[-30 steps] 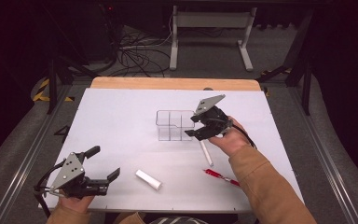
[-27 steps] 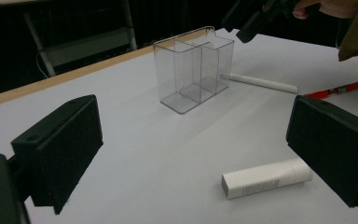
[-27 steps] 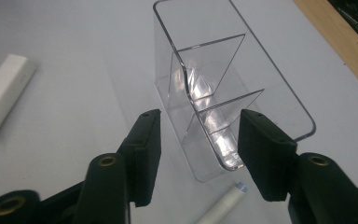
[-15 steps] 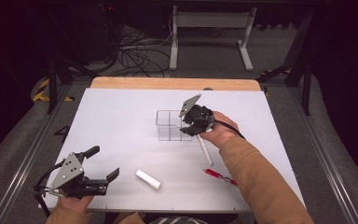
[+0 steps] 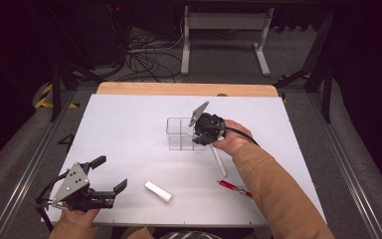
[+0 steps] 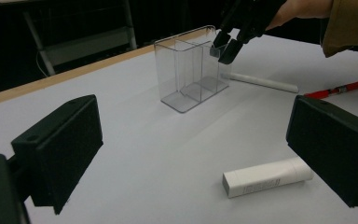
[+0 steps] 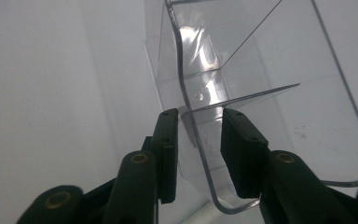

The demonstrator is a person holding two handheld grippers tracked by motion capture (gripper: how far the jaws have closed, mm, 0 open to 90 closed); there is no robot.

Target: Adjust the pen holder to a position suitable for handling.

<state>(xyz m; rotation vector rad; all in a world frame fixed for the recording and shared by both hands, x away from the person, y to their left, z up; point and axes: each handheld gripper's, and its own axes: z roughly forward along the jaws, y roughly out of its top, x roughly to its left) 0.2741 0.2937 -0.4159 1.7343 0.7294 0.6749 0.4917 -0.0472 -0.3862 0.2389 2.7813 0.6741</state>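
High view shows the right claw (image 5: 202, 134) lowered over the near right corner of a clear plastic organizer (image 5: 181, 133), which stands upright near the middle of the white surface (image 5: 129, 124), while the left claw (image 5: 110, 175) rests wide open and empty at the near left edge. Right gripper view puts the organizer's thin wall (image 7: 193, 154) between the 2 black pads, 1 pad outside and 1 inside the compartment; the jaws have just been closing, yet a sliver of gap still shows on each side, so the wall is straddled and not yet pinched. Left gripper view has the same claw (image 6: 223, 46) tipped down onto the organizer's rim (image 6: 186, 37). A white tube (image 5: 158, 191) lies on the surface between the 2 hands, a white stick (image 5: 219, 160) lies just right of the organizer under the right wrist, and a red pen (image 5: 234, 188) lies nearer the person. Risk from here looks plain: the wall is thin, slick and curved at the corner, so a bite this close to the rim could slip off, or tilt and skid the light container across the surface when lifted. An off-centre squeeze could also flex the plastic, and the sleeve could brush the stick below.
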